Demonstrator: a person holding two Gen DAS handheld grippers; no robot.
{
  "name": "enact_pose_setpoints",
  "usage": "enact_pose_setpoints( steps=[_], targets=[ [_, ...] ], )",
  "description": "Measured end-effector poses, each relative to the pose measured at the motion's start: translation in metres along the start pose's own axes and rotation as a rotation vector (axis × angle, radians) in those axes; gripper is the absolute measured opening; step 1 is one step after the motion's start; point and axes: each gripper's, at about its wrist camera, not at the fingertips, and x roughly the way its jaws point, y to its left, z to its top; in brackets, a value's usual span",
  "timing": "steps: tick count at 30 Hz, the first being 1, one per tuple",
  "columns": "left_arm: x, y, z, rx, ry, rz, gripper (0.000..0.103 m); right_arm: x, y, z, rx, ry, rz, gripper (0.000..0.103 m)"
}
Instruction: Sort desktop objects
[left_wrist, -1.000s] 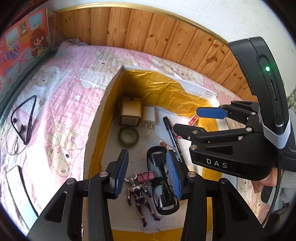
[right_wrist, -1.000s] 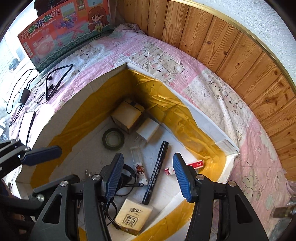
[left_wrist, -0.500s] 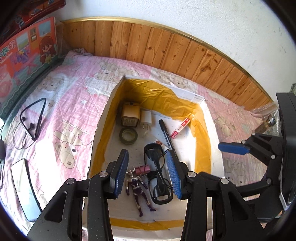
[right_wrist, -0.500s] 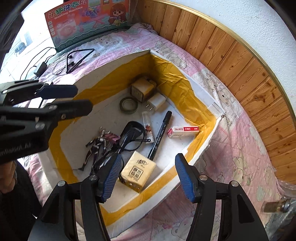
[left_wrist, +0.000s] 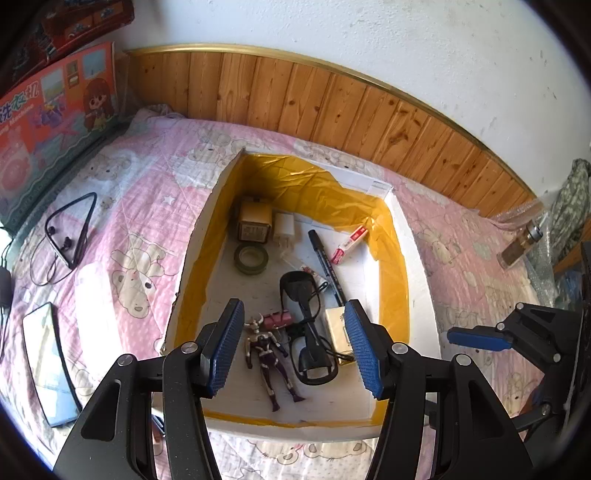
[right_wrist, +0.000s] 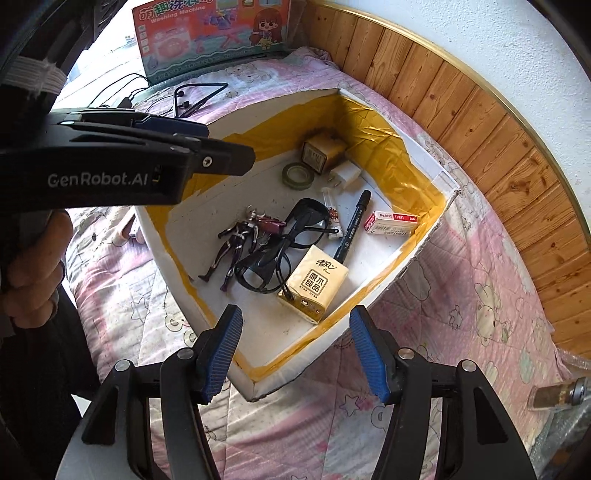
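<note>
A white box with yellow tape (left_wrist: 400, 236) (right_wrist: 373, 291) sits on a pink bedspread. Inside lie a toy figure (left_wrist: 267, 356) (right_wrist: 236, 240), black glasses (left_wrist: 306, 325) (right_wrist: 284, 243), a tissue pack (right_wrist: 316, 282), a black marker (left_wrist: 327, 262) (right_wrist: 352, 225), a staples box (left_wrist: 349, 240) (right_wrist: 391, 223), a tape roll (left_wrist: 251, 254) (right_wrist: 297, 175), a white charger (left_wrist: 283, 227) (right_wrist: 345, 173) and a small brown box (left_wrist: 255, 221) (right_wrist: 321, 151). My left gripper (left_wrist: 293, 349) is open and empty above the box's near end. My right gripper (right_wrist: 295, 352) is open and empty above the box's near corner.
Outside the box lie neckband earphones (left_wrist: 72, 232) (right_wrist: 199, 96), a phone (left_wrist: 50, 363) and a toy washing machine carton (left_wrist: 48, 122) (right_wrist: 214, 33). A small bottle (left_wrist: 521, 245) (right_wrist: 557, 393) lies at the right. Wood panelling lines the wall behind.
Both grippers have drawn back and up from the box, still open and empty. The right gripper has moved out to the right of the left one.
</note>
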Motion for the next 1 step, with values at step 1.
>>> enact_pose_setpoints(
  steps=[1],
  targets=[
    [-0.0004, -0.0002, -0.0009, 0.003, 0.001, 0.005, 0.06, -0.0009, 0.0012, -0.0015, -0.002, -0.002, 0.001, 0.062]
  ],
)
